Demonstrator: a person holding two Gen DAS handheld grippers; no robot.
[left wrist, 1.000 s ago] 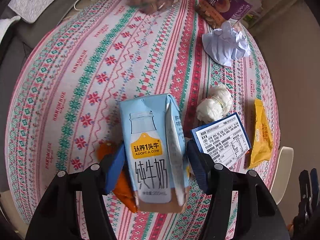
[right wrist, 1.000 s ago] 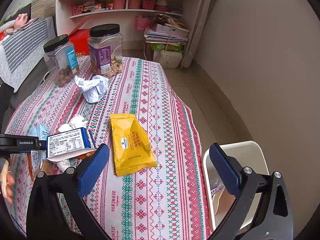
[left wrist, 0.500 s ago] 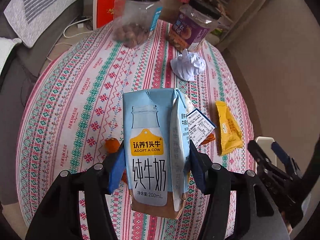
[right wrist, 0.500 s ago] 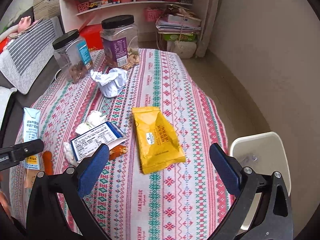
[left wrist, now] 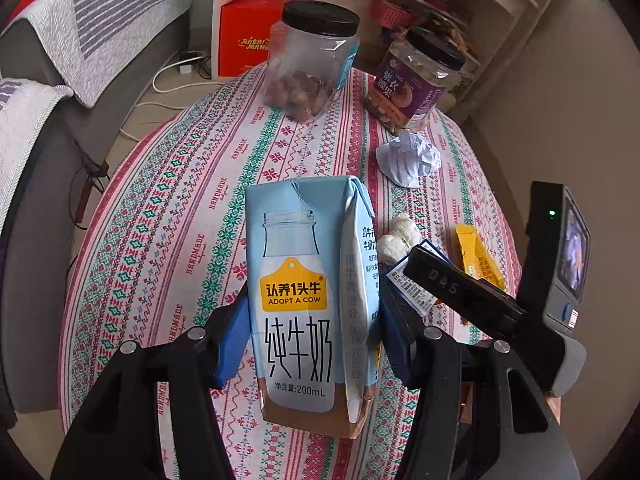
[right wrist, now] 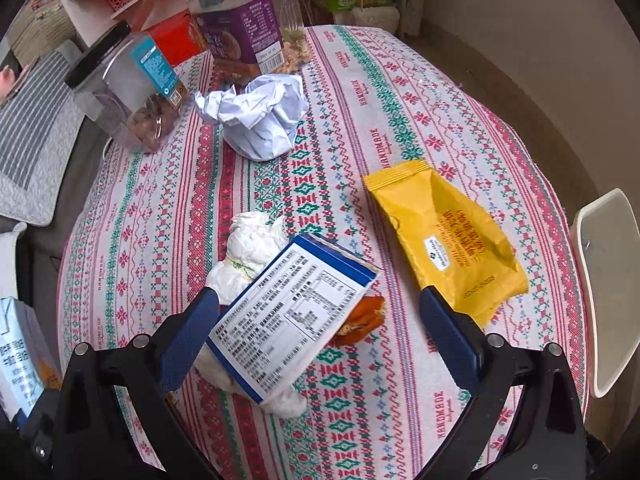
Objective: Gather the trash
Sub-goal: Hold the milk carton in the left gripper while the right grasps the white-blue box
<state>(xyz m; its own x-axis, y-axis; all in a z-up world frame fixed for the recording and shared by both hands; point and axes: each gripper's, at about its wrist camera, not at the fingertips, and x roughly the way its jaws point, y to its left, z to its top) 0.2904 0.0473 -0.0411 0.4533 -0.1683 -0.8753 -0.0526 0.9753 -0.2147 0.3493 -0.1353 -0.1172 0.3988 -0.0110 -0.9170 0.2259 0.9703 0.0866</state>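
My left gripper [left wrist: 310, 340] is shut on a light-blue milk carton [left wrist: 308, 300], held upright above the patterned tablecloth [left wrist: 180, 208]; the carton [right wrist: 18, 356] also shows at the left edge of the right wrist view. My right gripper [right wrist: 320, 336] hangs open just over a blue-and-white printed box [right wrist: 288, 312] that lies on white crumpled tissue [right wrist: 252, 240] and an orange scrap [right wrist: 360, 320]. A yellow snack wrapper [right wrist: 448, 240] lies to the right of it. A crumpled white paper ball [right wrist: 260, 116] sits farther back.
Two clear jars with black lids, one with nuts [left wrist: 312, 60] and one with a purple label [left wrist: 416, 80], stand at the table's far side. A white bin [right wrist: 608, 280] is beside the table on the right. A sofa [left wrist: 80, 40] and shelves lie beyond.
My left gripper has lifted the carton higher off the table. My right gripper has swung left and down, from near the bin to over the printed box.
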